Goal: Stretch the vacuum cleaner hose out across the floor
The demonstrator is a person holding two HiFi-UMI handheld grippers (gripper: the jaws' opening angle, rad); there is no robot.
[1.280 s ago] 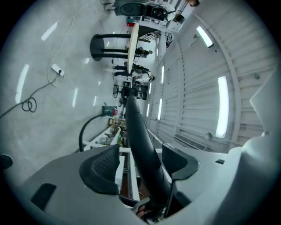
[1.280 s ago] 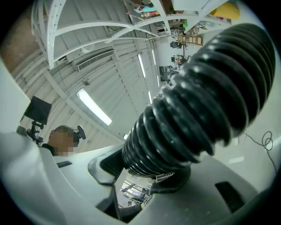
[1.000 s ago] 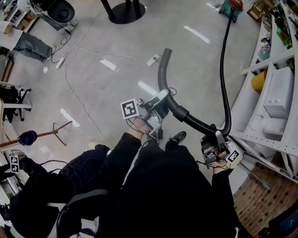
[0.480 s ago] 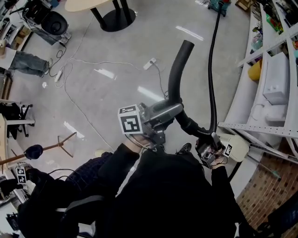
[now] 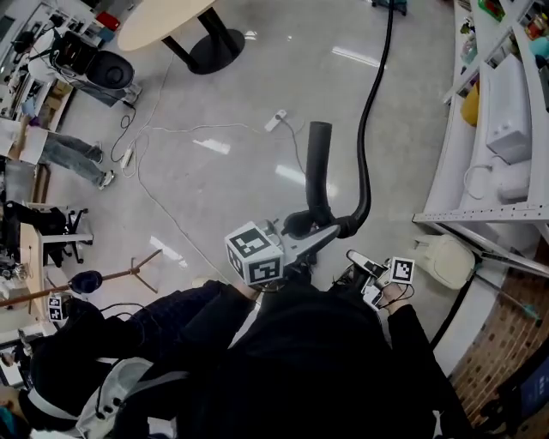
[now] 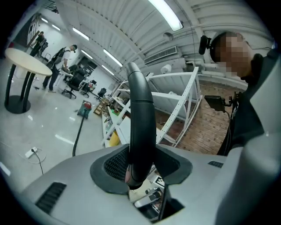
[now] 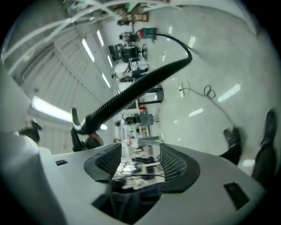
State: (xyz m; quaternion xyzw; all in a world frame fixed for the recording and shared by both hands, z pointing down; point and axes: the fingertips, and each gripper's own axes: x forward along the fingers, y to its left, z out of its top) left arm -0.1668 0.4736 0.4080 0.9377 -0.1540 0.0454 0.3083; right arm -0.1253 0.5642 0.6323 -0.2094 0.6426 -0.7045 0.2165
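The black vacuum hose (image 5: 367,146) runs from the far vacuum cleaner (image 6: 84,109) across the floor to a rigid black tube (image 5: 319,171). That tube points away from me. My left gripper (image 5: 316,225) is shut on the tube's lower part, and the tube (image 6: 141,123) stands pinched between the pads after the jaws closed a little further. My right gripper (image 5: 358,261) hangs lower, near my body and apart from the hose. Its jaws have just been opening and nothing lies between them (image 7: 139,165). The ribbed hose (image 7: 136,94) passes above and beyond them.
White metal shelving (image 5: 506,129) lines the right side. A round table (image 5: 163,21) stands at the far left. A power strip (image 5: 276,118) with thin cables lies on the floor ahead. A wooden stand (image 5: 129,274) lies at the left. My shoes (image 7: 232,138) are on the floor below.
The right gripper let go of the hose and sank toward my body. The left gripper rolled and swung the tube, which now points straight away from me.
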